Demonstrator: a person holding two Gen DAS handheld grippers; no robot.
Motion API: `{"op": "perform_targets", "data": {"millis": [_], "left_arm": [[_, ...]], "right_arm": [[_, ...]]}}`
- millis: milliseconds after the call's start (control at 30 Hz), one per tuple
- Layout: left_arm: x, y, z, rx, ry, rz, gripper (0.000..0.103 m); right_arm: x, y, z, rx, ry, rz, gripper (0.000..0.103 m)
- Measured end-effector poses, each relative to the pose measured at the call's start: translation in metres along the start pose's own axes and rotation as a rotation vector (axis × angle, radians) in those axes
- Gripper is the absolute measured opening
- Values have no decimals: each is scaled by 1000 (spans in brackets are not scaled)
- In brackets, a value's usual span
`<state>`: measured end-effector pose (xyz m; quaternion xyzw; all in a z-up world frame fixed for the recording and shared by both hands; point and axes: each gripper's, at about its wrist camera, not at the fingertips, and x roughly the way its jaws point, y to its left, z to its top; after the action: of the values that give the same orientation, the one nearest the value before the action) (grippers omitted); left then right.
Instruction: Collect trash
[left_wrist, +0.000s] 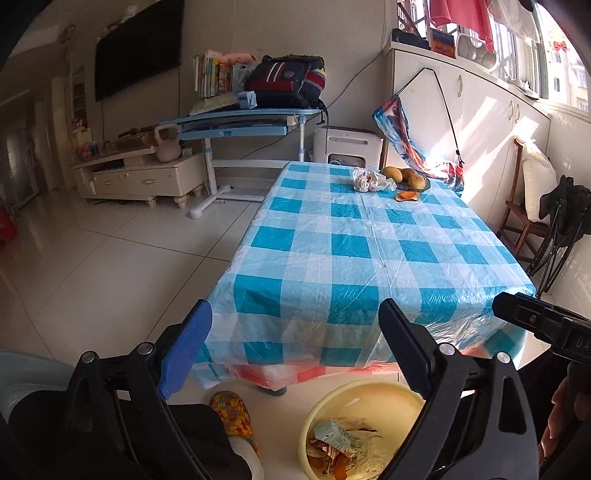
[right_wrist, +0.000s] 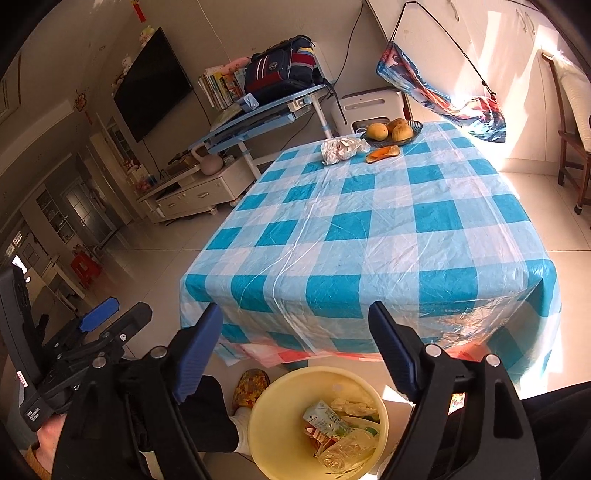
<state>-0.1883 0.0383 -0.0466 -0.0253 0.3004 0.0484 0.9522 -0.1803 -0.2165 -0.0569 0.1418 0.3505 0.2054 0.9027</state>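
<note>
In your left wrist view, your left gripper (left_wrist: 295, 347) fills the lower middle of the frame with its blue-padded fingers spread wide and nothing between them. At the bottom, right of centre, the yellow bin (left_wrist: 332, 406) stands on the floor tiles just in front of the table, holding a small carton (left_wrist: 332, 434), wrappers and orange peel. Above it the table (left_wrist: 369, 240) in its blue checked cloth runs up the middle; toward the upper right of the cloth lie a crumpled white wrapper (left_wrist: 369, 180), a piece of orange peel (left_wrist: 407, 195) just right of it, and a bowl of fruit (left_wrist: 408, 178) behind them. At the right edge, the tip of your right gripper (left_wrist: 535, 321) pokes in. In your right wrist view, your left gripper shows at lower left, spread open, and your right gripper (right_wrist: 295, 347) in the lower middle is likewise spread and empty above the bin, where a clear plastic bottle (right_wrist: 347, 450) lies among the trash.
</note>
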Motion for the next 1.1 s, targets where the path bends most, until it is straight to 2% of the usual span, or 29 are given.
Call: {"op": "perform_targets", "data": {"millis": [233,633,1100], "left_arm": [[1,11,1,-52,-22,54,89],[-2,12,-1,-59,-34,50,92],[-1,9,-2,-45,-23,50,92]], "right_arm": [[5,-1,-3,-15,-3,-33,79],[12,12,-9,-75,13,-73,80],[10,13,-8,-73,2,-74,81]]}}
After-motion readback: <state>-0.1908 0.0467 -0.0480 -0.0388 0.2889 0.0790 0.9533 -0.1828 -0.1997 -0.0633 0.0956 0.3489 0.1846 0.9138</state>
